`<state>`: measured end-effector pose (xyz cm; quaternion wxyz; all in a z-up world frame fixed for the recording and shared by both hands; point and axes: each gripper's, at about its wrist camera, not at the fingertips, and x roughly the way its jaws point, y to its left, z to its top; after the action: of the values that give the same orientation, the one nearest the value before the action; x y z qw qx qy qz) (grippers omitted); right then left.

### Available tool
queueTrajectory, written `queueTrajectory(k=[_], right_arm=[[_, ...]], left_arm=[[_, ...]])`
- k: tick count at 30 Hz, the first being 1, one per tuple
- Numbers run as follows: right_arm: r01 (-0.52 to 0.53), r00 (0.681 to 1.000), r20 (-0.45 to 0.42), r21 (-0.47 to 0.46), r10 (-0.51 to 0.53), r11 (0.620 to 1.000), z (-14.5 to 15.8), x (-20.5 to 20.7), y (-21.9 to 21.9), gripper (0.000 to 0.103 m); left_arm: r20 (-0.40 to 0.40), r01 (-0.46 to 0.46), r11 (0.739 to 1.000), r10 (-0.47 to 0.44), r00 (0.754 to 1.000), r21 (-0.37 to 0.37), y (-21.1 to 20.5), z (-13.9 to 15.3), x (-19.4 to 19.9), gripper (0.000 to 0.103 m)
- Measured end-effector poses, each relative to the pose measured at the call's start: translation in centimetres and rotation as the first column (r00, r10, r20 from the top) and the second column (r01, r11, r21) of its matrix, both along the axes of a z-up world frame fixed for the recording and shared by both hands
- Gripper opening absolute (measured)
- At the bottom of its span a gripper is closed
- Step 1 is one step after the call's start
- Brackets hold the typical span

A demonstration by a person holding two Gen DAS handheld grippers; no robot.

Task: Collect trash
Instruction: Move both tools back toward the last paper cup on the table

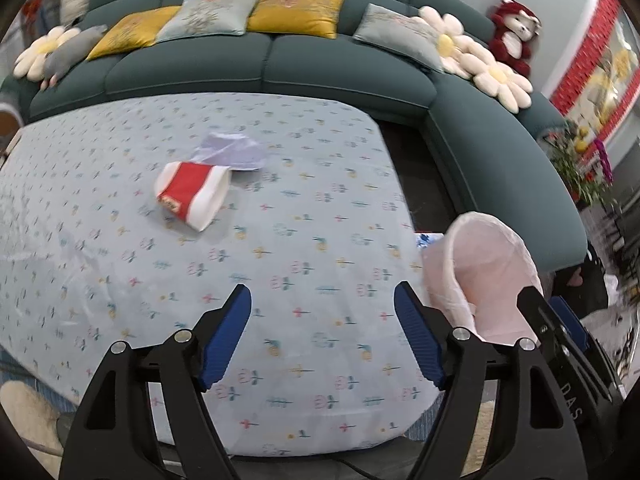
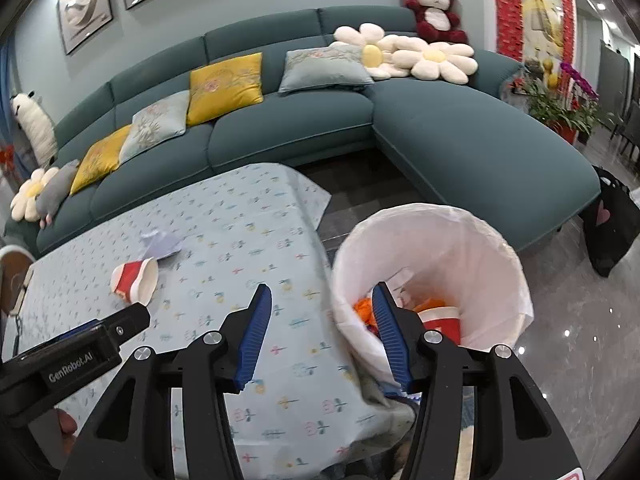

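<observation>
Trash remains on the table (image 1: 280, 420): 1 red-and-white paper cup (image 1: 192, 194) lying on its side, and 1 crumpled pale lilac paper (image 1: 232, 152) touching it on the far side. Both lie well ahead of the left tongs (image 1: 322, 332) and a little to their left. The left tongs hang over the flowered cloth with the jaws wide apart and nothing between the blue pads.

The right tongs (image 2: 320, 332) also stand parted and empty, though less widely, straddling the table's edge and the near rim of the lined bin (image 2: 500, 272). The bin sits just ahead of them and to their right, beside the table; inside it I can see another red-and-white cup (image 2: 440, 320) and something orange (image 2: 362, 305).

My reading is that 1 round of dropping is done and the work is between pickups, with 2 pieces left. The next move likely calls for the left tongs to reach forward and left to the cup, come down with 1 pad on each side of its wall, and close gently, since the paper will probably crush or slip. The crumpled sheet is light and low, so it needs a pinch close to the cloth without catching the cloth itself.
</observation>
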<state>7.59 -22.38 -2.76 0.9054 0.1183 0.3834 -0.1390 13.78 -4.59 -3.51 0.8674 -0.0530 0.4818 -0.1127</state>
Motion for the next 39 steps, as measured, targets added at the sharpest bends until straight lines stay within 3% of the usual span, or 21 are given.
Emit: queueTrajectory(k=[20, 24, 39], right_arm=[[-0.122, 0.992, -0.047, -0.025, 0.121, 0.992, -1.0, 2.5, 7.1, 0.056], [-0.136, 0.989, -0.064, -0.014, 0.135, 0.991, -1.7, 3.8, 8.0, 0.056], [-0.171, 0.975, -0.137, 0.024, 0.173, 0.985, -5.6, 11.3, 10.3, 0.057]], left_arm=[[-0.005, -0.126, 0.991, 0.126, 0.992, 0.042, 8.7, -1.6, 1.8, 0.084], [0.006, -0.123, 0.988, 0.123, 0.992, 0.093, 9.9, -2.3, 3.0, 0.088], [-0.089, -0.067, 0.988, 0.08, 0.993, 0.138, 10.7, -7.3, 11.3, 0.09]])
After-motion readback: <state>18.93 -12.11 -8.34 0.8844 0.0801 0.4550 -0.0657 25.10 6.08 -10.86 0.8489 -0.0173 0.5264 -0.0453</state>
